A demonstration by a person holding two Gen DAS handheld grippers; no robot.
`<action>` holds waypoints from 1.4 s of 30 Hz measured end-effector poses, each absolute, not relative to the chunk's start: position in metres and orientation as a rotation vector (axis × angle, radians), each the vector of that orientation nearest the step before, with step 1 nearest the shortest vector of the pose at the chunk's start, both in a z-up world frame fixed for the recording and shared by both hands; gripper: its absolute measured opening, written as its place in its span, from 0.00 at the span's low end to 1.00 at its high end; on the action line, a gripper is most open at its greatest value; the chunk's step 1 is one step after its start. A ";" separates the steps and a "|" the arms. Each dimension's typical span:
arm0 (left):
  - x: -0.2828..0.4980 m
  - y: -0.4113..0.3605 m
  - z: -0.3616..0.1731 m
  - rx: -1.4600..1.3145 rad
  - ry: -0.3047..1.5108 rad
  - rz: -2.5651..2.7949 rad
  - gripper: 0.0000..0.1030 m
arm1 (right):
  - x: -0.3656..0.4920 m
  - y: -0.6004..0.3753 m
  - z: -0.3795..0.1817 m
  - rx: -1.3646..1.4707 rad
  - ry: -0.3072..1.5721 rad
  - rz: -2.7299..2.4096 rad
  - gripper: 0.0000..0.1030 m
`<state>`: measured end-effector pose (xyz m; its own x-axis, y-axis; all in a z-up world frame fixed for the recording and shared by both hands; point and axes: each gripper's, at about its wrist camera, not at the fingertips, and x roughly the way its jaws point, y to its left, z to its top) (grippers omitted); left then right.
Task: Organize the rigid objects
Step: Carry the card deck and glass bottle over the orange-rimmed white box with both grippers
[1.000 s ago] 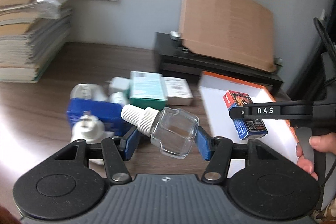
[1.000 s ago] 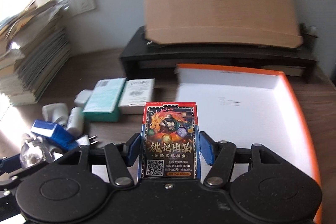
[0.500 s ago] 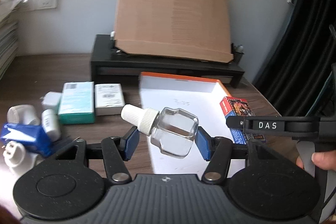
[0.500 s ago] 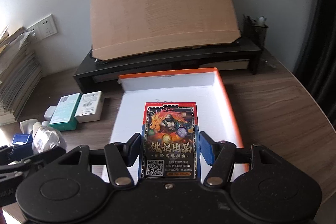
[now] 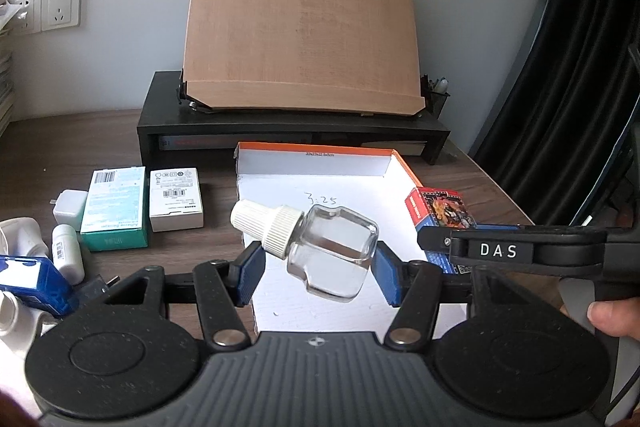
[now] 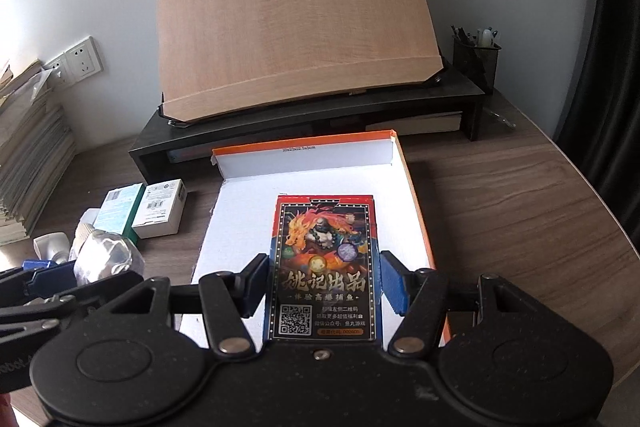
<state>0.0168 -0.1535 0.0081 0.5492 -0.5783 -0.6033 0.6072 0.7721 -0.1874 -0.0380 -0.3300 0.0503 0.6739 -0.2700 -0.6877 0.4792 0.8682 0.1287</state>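
Observation:
My left gripper (image 5: 318, 269) is shut on a clear glass bottle (image 5: 334, 253) with a white ribbed cap, held tilted above the near left part of the white tray with orange rim (image 5: 280, 163). My right gripper (image 6: 324, 287) is shut on a red and blue card box (image 6: 324, 267) with a dragon picture, held over the tray (image 6: 304, 149). The card box also shows in the left wrist view (image 5: 440, 205), and the bottle shows in the right wrist view (image 6: 108, 257), left of the tray.
Left of the tray lie a teal box (image 5: 116, 213), a white box (image 5: 175, 199), a white charger (image 5: 70, 207), small white bottles (image 5: 66, 253) and a blue box (image 5: 34, 283). Behind stands a black riser (image 5: 292, 137) with a wooden board (image 5: 300, 31). Paper stacks (image 6: 28, 155) at far left.
Both grippers swung right from the pile of loose items to above the tray, each still holding its object. The tray now lies straight ahead of both.

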 end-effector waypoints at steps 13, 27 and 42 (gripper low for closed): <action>0.021 -0.154 0.008 0.042 0.697 -0.672 0.57 | -0.023 -0.331 0.052 0.304 0.718 -0.397 0.69; 0.021 -0.150 0.011 0.037 0.683 -0.676 0.57 | -0.019 -0.323 0.054 0.293 0.716 -0.397 0.69; 0.019 -0.146 0.010 0.035 0.689 -0.683 0.57 | -0.024 -0.314 0.053 0.291 0.721 -0.402 0.69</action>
<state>0.0185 -0.1458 0.0104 0.5655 -0.5696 -0.5965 0.5918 0.7840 -0.1876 -0.0241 -0.3137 0.0526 0.6804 -0.2542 -0.6873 0.4511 0.8844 0.1195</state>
